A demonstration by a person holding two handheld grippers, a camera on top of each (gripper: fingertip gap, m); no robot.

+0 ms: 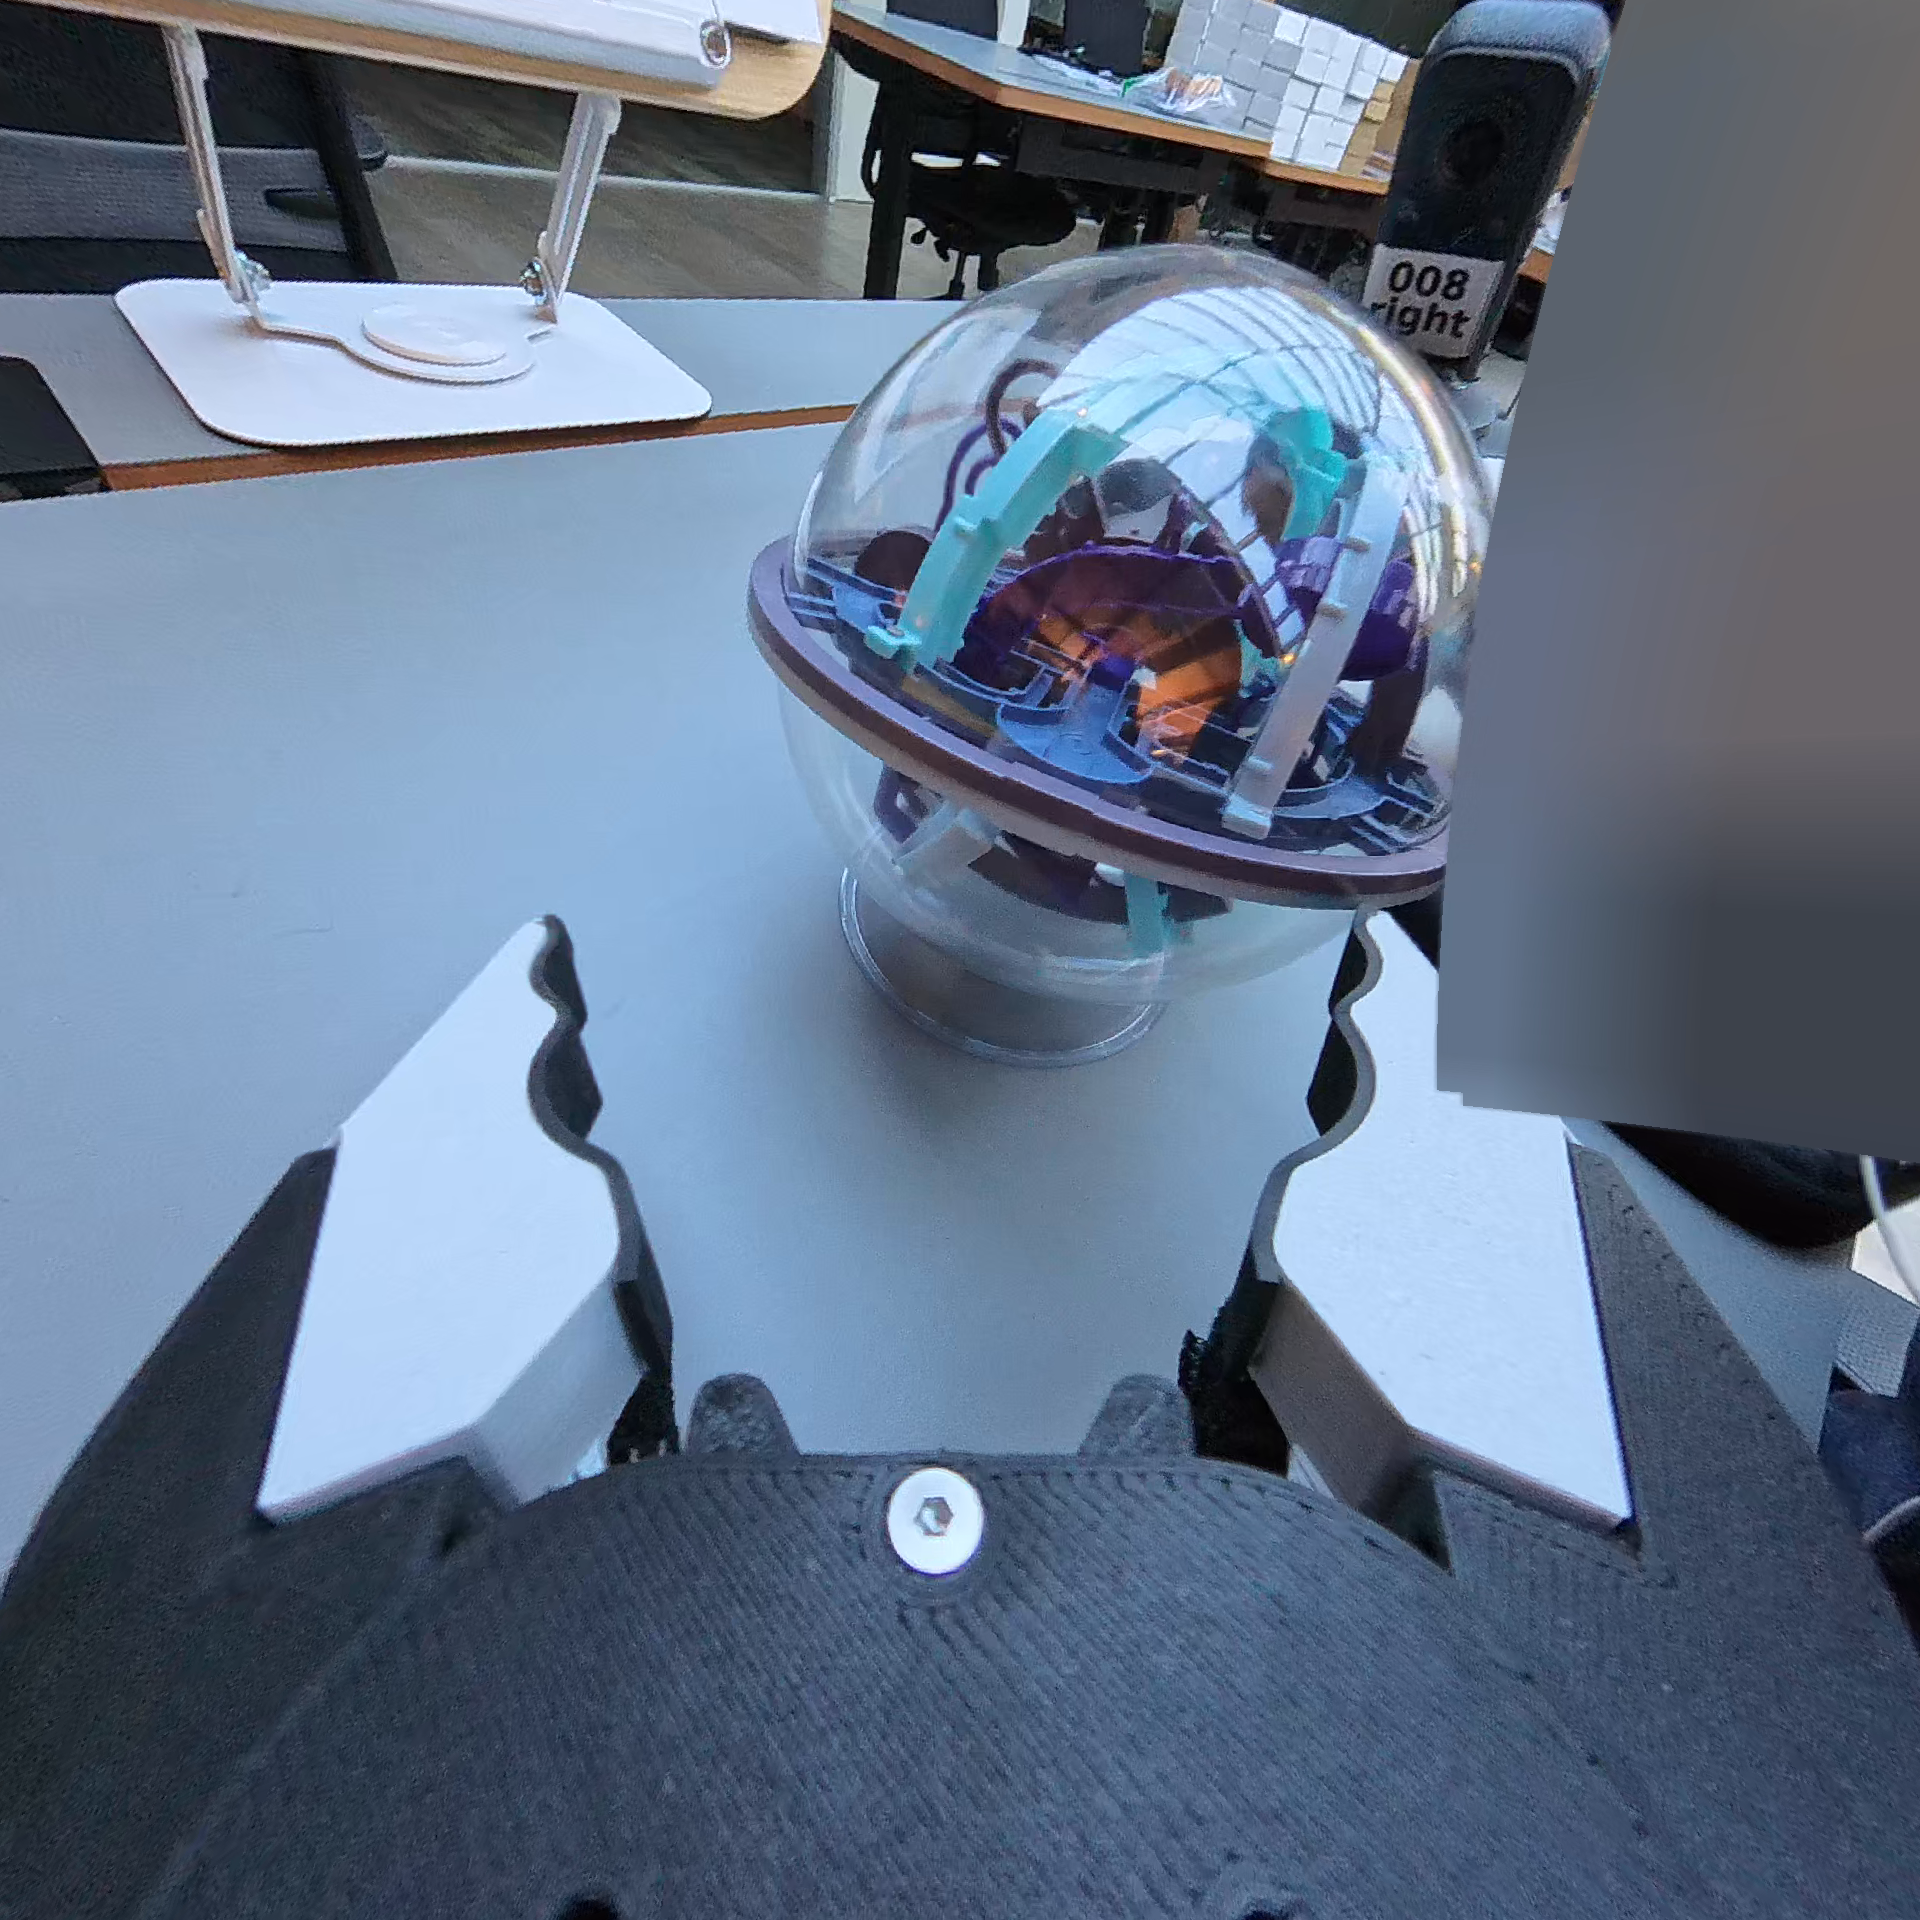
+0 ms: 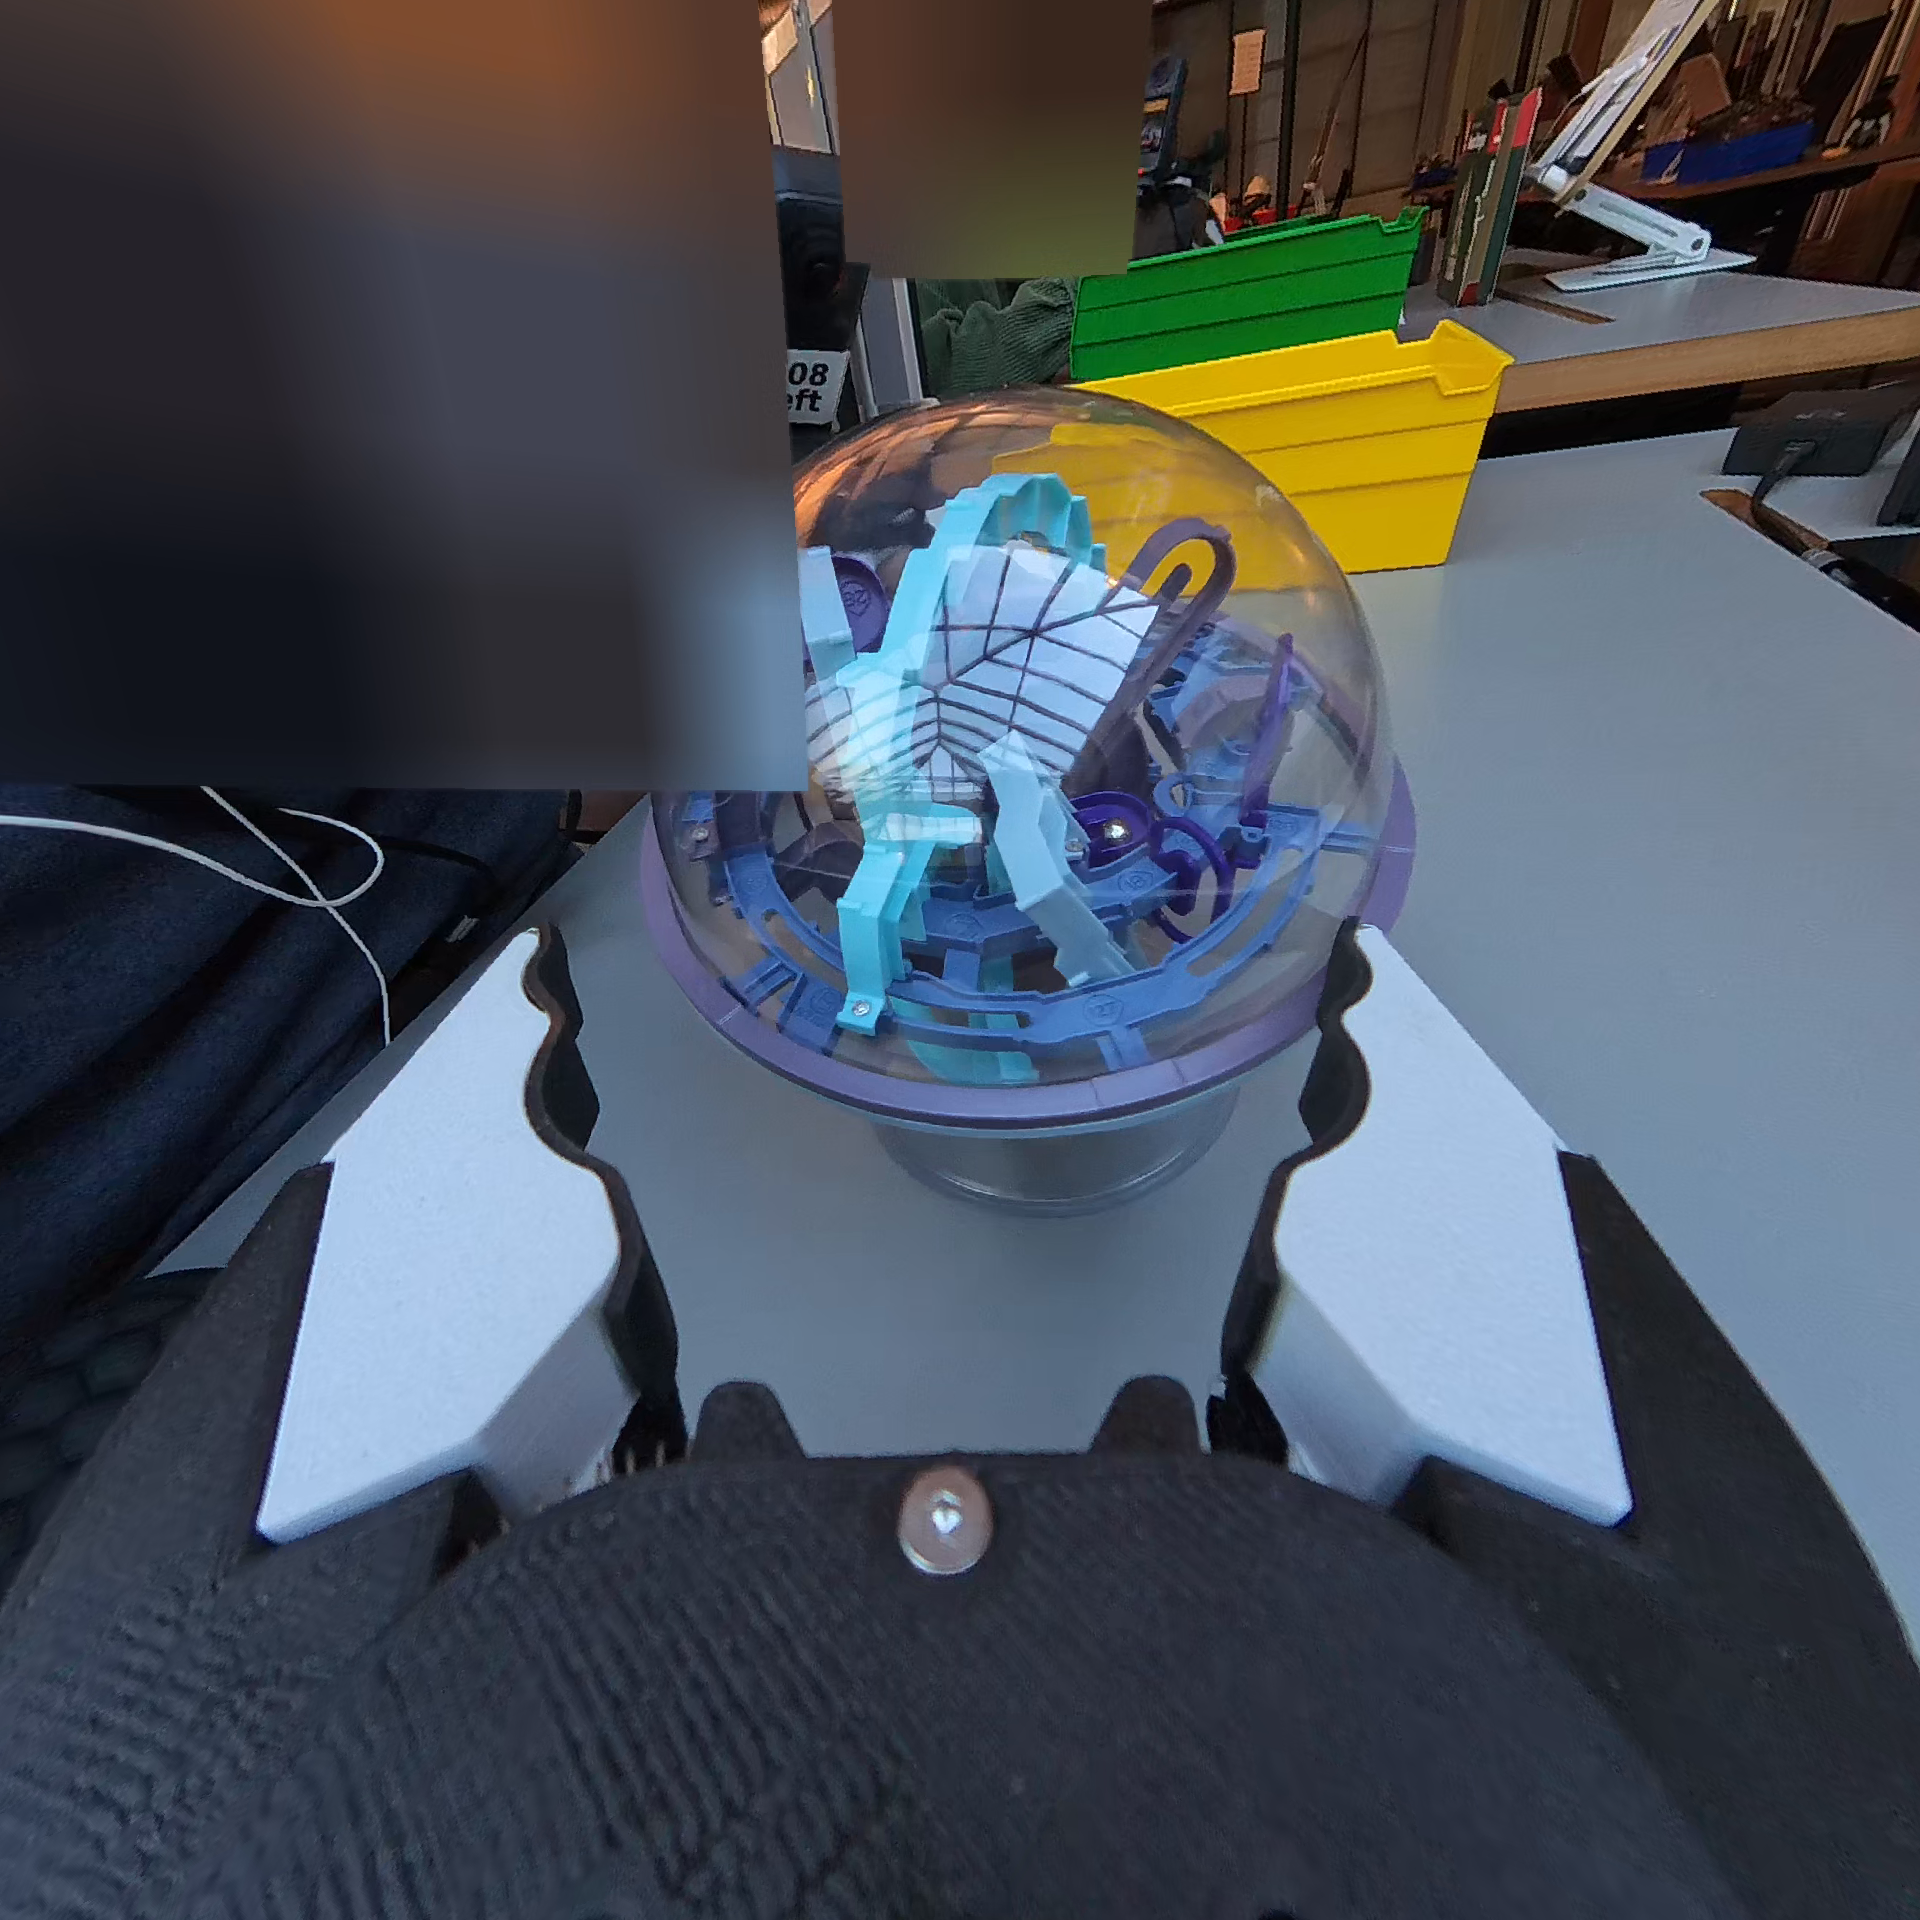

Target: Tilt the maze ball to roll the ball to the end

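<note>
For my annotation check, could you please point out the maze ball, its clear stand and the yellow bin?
maze ball (image 2: 1039, 748): right wrist view, on the clear upper dome.
clear stand (image 1: 997, 997): left wrist view, on its front wall.
yellow bin (image 2: 1351, 457): right wrist view, on its near side wall.

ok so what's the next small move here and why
Probably bring both hand-held grippers in to close on the maze ball. It sits on its clear stand on the grey table, untouched. The right hand-held gripper and the left hand-held gripper are both open and short of it, so nothing can tilt it yet.
</note>
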